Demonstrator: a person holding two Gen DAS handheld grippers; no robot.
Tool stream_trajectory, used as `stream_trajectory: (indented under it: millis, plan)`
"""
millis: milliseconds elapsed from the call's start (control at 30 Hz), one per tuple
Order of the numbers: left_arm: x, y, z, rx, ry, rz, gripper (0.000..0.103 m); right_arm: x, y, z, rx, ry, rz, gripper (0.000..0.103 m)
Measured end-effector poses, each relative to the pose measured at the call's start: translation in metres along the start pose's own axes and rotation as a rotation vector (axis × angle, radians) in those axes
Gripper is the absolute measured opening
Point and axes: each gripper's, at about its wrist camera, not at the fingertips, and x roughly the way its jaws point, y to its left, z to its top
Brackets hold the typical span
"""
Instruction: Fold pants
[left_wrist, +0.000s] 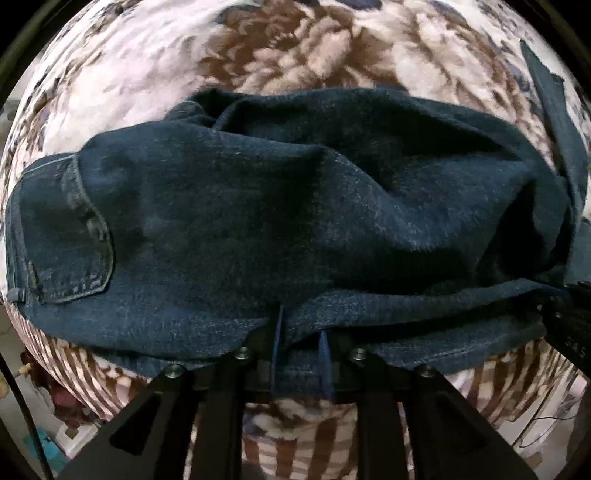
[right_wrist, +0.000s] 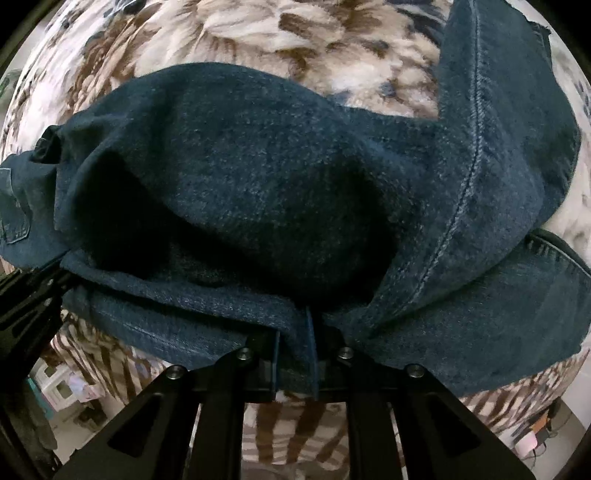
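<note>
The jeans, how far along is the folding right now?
Early to midway. Done: the jeans are doubled into a loose, rumpled bundle on the floral blanket. In hand: the left gripper and right gripper each pinch the near denim edge. Left: one leg trails out, and the folds need flattening.
</note>
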Motion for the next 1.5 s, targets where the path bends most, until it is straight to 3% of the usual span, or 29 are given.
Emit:
stream_trajectory:
  millis: [33,67,100,133,167,467,600,633,700,867,1000,1100,1167,1233,1433,1500]
  plan:
    - [-0.006,0.001,-0.002,-0.010,-0.007,0.001,0.032,-0.005,-0.001,-0.003,0.003,-0.003,-0.007,0.016]
    - [-0.014,0.003,-0.007,-0.016,-0.009,0.005,0.053,-0.008,0.001,-0.003,0.004,-0.008,-0.010,0.025]
    - [-0.022,0.005,-0.010,-0.028,-0.009,0.006,0.064,-0.012,0.002,-0.006,0.006,-0.015,-0.011,0.034]
    - [-0.030,0.009,-0.013,-0.042,-0.010,0.008,0.085,-0.017,0.002,-0.009,0.011,-0.020,-0.008,0.057]
    - [-0.039,0.013,-0.014,-0.065,-0.013,0.014,0.089,-0.020,0.004,-0.011,0.016,-0.025,0.001,0.073]
    - [-0.130,0.037,0.005,-0.160,-0.141,0.128,0.090,-0.079,0.001,-0.027,0.100,-0.167,-0.100,0.083]
    - [-0.124,0.030,0.020,-0.169,-0.188,0.160,0.090,-0.095,-0.020,-0.018,0.157,-0.217,-0.163,0.083]
    - [-0.106,0.034,0.028,-0.163,-0.197,0.176,0.090,-0.096,-0.026,-0.011,0.169,-0.221,-0.176,0.083]
    - [-0.081,0.035,0.053,-0.156,-0.220,0.194,0.090,-0.094,-0.029,0.010,0.210,-0.231,-0.195,0.083]
    - [-0.034,0.034,0.109,-0.140,-0.247,0.237,0.090,-0.082,-0.048,0.109,0.312,-0.236,-0.260,0.083]
    - [-0.008,0.025,0.126,-0.132,-0.179,0.223,0.090,-0.055,-0.072,0.176,0.336,-0.182,-0.309,0.083]
    - [0.002,0.024,0.126,-0.132,-0.132,0.203,0.090,-0.044,-0.082,0.192,0.350,-0.155,-0.280,0.074]
    - [0.003,0.022,0.122,-0.124,-0.120,0.194,0.090,-0.052,-0.095,0.184,0.398,-0.197,-0.255,0.031]
    - [0.001,0.019,0.117,-0.106,-0.115,0.164,0.090,-0.069,-0.110,0.162,0.491,-0.249,-0.170,0.017]
    - [-0.012,0.009,0.105,-0.066,-0.111,0.142,0.090,-0.107,-0.176,0.059,0.818,-0.396,0.036,0.013]
    - [-0.019,0.000,0.098,-0.055,-0.118,0.128,0.090,-0.107,-0.197,0.024,0.925,-0.411,0.065,0.013]
